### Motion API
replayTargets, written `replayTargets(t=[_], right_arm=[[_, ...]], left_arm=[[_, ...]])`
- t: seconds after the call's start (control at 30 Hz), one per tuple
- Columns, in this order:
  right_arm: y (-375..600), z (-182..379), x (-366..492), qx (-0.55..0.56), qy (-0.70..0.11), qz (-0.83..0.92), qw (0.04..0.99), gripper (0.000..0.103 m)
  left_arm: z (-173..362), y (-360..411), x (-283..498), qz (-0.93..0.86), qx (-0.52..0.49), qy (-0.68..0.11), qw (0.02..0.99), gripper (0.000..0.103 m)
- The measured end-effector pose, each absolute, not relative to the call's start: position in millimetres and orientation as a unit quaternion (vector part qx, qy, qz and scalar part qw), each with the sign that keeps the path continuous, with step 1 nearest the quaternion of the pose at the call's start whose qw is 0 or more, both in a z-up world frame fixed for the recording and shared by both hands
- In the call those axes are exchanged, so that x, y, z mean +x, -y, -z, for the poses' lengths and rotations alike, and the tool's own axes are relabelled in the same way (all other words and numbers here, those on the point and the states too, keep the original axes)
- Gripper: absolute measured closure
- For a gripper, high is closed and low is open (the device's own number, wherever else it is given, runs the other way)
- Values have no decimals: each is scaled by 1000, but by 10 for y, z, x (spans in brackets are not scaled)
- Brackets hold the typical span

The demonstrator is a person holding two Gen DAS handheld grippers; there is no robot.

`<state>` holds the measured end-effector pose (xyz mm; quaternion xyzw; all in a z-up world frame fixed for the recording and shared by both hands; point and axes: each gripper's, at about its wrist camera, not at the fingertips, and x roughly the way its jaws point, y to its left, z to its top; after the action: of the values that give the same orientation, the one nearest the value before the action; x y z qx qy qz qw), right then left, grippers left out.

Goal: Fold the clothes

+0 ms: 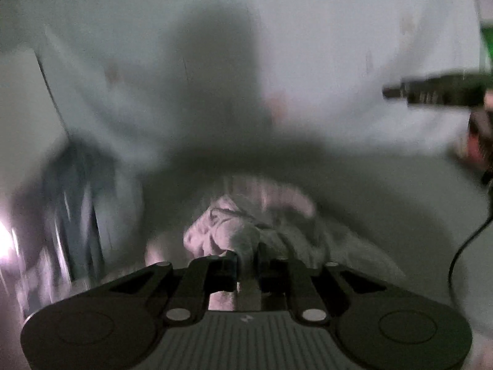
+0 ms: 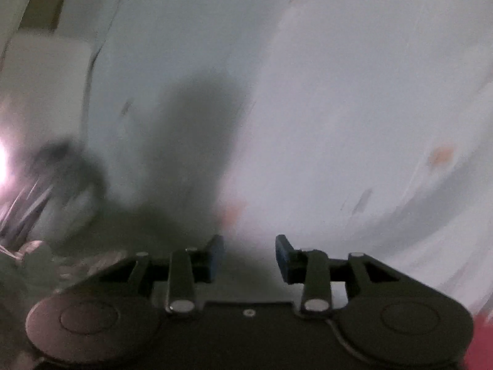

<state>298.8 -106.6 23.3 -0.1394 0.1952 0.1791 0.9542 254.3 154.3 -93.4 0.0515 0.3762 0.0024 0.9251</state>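
A: Our left gripper point(image 1: 246, 254) is pinched tight on a bunch of the cloth point(image 1: 246, 228), which hangs crumpled right at the fingertips, lifted over the sheet point(image 1: 308, 46).

B: And our right gripper point(image 2: 249, 254)? From its own camera the blue pads point(image 2: 283, 254) stand apart with nothing between them.

A: Agreed, it's empty. From the left camera we see it out to the right, reaching in level over the sheet, well apart from the cloth.

B: Everything is smeared with blur, so we can't tell what kind of garment it is or whether any fold is in it.

A: Right. So we only say that it's bunched in the left grip, above the pale surface, with our shadow under it.

B: To do this well, we judge that the left should hold firm on an edge or corner rather than a wad, so the fabric can hang open.

A: And the right would want a second edge, taken cleanly, so that we can spread it flat without twisting.

B: Pose: left points forward and slightly down, and right does the same, low over the sheet.
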Motion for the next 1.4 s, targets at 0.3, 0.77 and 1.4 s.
replayTargets(t=[0.3,0.77,1.4], right_arm=[[694,1133,2392,-136,-398,-266,867,34],[373,1731,2672,-163,-430,-303,834,62],[597,-750,1436,-249,78,-97,960,98]], left_arm=[[1100,-1770,2181,33,7,-400,916,24],[1851,-2153,3346,139,-245,-453,846,50],[-976,-975,2095,-2,-69,24,997,92]])
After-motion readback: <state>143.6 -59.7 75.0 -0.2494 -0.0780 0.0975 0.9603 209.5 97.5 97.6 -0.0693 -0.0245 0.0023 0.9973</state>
